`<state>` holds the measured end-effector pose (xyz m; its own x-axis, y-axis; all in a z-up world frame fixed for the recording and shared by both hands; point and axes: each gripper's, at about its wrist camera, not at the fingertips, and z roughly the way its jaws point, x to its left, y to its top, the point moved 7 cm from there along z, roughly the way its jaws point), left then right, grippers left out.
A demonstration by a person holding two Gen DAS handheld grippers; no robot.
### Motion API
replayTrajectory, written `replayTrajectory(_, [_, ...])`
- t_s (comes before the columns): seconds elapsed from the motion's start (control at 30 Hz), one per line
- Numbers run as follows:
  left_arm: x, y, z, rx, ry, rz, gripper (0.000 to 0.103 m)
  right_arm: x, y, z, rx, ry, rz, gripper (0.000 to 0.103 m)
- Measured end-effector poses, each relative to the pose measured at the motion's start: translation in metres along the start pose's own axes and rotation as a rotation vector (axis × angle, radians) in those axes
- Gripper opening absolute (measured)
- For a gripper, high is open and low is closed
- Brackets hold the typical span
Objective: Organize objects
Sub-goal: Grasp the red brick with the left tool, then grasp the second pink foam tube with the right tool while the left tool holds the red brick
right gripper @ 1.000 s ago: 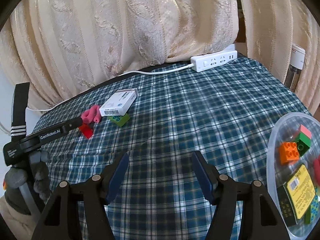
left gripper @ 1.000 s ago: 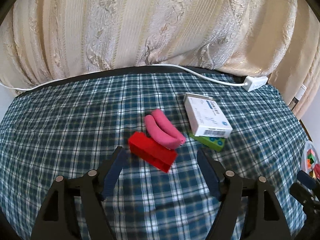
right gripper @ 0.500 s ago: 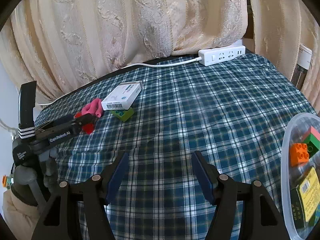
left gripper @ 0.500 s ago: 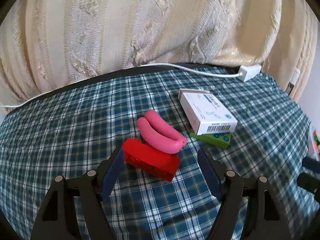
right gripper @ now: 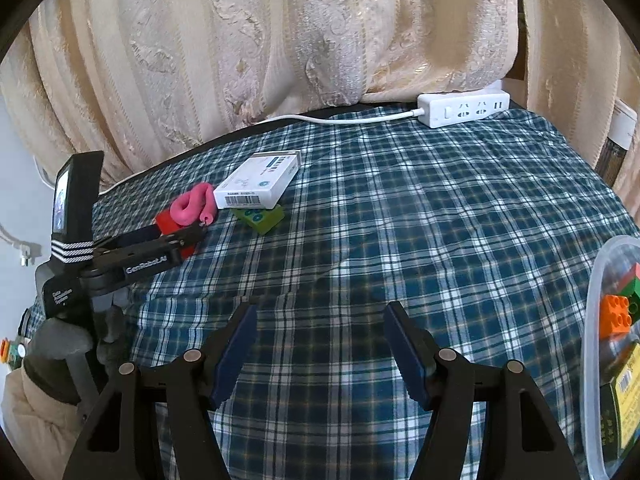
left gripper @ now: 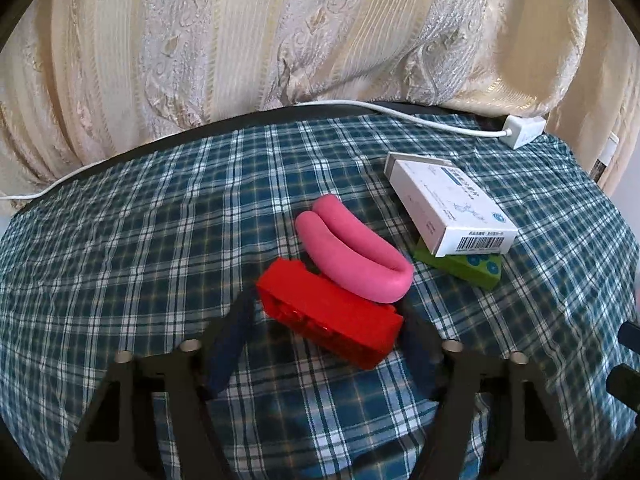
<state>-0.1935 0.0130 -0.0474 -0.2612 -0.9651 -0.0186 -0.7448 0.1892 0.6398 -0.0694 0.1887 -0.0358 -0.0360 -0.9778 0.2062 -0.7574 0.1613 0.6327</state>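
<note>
Red block (left gripper: 330, 314) between closing left tongs (left gripper: 326, 334) — right tongs (right gripper: 320, 344) empty

The left gripper (left gripper: 324, 320) points down at a slant, low over the table. Its two dark blue pads stand on either side of the red block (left gripper: 328, 312). The jaws have just been closing in on it, with the block between them. Whether the pads touch it yet is hard to tell. From the right wrist view, a hand in a grey glove (right gripper: 64, 340) holds this gripper by its handle, with a tan sleeve (right gripper: 32, 412) below. The right gripper (right gripper: 320, 344) also points down at a slant. Its jaws stand apart, and nothing is between them.
</note>
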Motion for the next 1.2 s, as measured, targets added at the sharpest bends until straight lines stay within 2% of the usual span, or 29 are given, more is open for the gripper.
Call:
replayTrajectory(0.2, [0.003, 0.000, -0.002, -0.005, -0.002, -0.011, 0.065, 0.013, 0.001, 0.004, 0.005, 0.008, -0.016, 0.069])
replayTrajectory(0.37, [0.007, -0.002, -0.008, -0.009, 0.032, 0.006, 0.065, 0.024, 0.005, 0.007, 0.003, 0.017, -0.029, 0.069])
replayTrajectory(0.67, [0.015, -0.001, -0.033, -0.038, 0.055, 0.008, 0.065, 0.060, 0.028, 0.025, -0.016, 0.092, -0.087, 0.069])
replayTrajectory(0.97, [0.038, -0.002, -0.066, -0.085, 0.097, -0.043, 0.065, 0.096, 0.057, 0.059, 0.007, 0.174, -0.139, 0.069])
replayTrajectory(1.2, [0.069, 0.003, -0.083, -0.109, 0.152, -0.137, 0.065, 0.129, 0.066, 0.086, 0.025, 0.198, -0.235, 0.069])
